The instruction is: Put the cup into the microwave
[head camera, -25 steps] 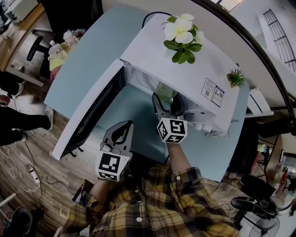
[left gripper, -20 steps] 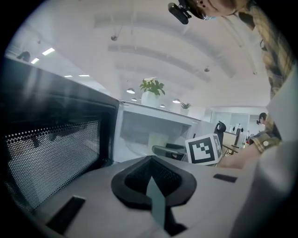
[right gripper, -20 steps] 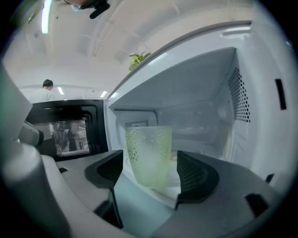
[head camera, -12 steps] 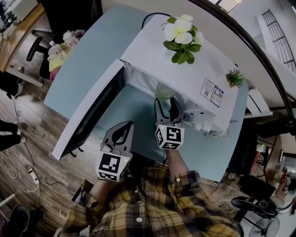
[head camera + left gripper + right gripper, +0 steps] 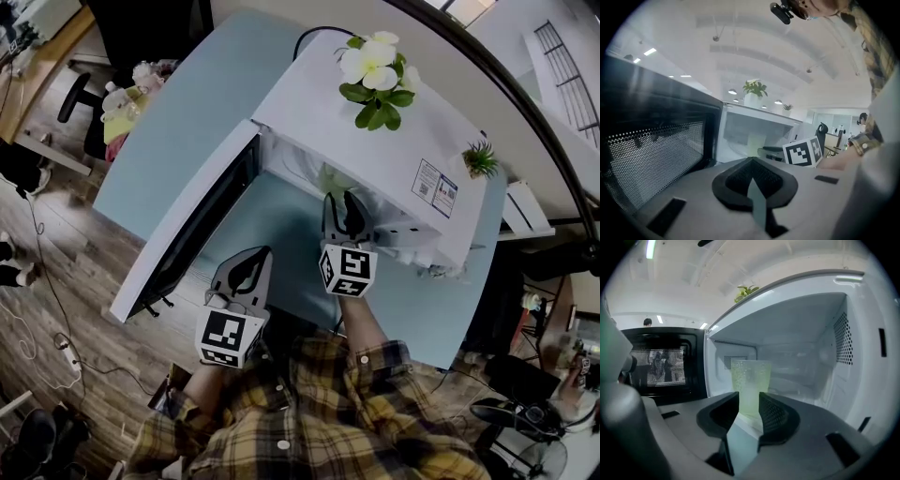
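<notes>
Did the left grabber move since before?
No. The left gripper sits at the same spot beside the open microwave door as before.

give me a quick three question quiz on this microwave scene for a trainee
1. True or false: the door of the microwave is shut.
2. Where does the cup stand? A on the table; B inside the microwave; C on top of the microwave.
3. Fill in: the jaws of the left hand-held gripper are ____.
Key: 1 false, it stands open; 2 B; 3 together, with nothing between them.
</notes>
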Motion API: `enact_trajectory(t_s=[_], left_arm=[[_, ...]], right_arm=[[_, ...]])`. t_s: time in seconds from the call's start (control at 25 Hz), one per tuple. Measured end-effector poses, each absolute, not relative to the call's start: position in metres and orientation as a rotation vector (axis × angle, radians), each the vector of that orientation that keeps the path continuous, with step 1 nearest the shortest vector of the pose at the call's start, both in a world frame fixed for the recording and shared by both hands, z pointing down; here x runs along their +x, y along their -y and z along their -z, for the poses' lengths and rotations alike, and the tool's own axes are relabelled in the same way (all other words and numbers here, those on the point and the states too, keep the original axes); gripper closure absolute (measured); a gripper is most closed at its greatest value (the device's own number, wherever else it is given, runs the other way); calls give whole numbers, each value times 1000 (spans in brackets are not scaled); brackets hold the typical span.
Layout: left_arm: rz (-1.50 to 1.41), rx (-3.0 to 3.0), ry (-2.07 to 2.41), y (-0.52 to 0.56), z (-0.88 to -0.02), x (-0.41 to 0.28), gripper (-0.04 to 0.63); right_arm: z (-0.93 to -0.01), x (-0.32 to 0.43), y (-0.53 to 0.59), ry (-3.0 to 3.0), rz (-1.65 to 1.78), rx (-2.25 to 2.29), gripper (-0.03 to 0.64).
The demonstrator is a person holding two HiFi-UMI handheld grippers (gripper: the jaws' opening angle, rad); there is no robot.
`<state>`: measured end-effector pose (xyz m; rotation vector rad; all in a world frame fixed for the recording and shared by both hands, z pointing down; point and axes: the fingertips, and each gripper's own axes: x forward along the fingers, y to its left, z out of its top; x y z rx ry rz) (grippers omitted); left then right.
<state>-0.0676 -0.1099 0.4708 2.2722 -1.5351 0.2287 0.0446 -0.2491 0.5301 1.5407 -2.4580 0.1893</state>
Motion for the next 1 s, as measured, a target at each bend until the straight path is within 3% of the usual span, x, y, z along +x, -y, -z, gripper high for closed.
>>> enact_trajectory(t_s=[0.12, 1.0], left_arm=[[-226, 2270, 1539, 110, -471, -69, 606], [-196, 2293, 1584, 118, -454, -83, 605]], right_arm=[[-531, 46, 252, 2440, -181, 1553, 592], [-514, 46, 241, 2466, -191, 1537, 612]])
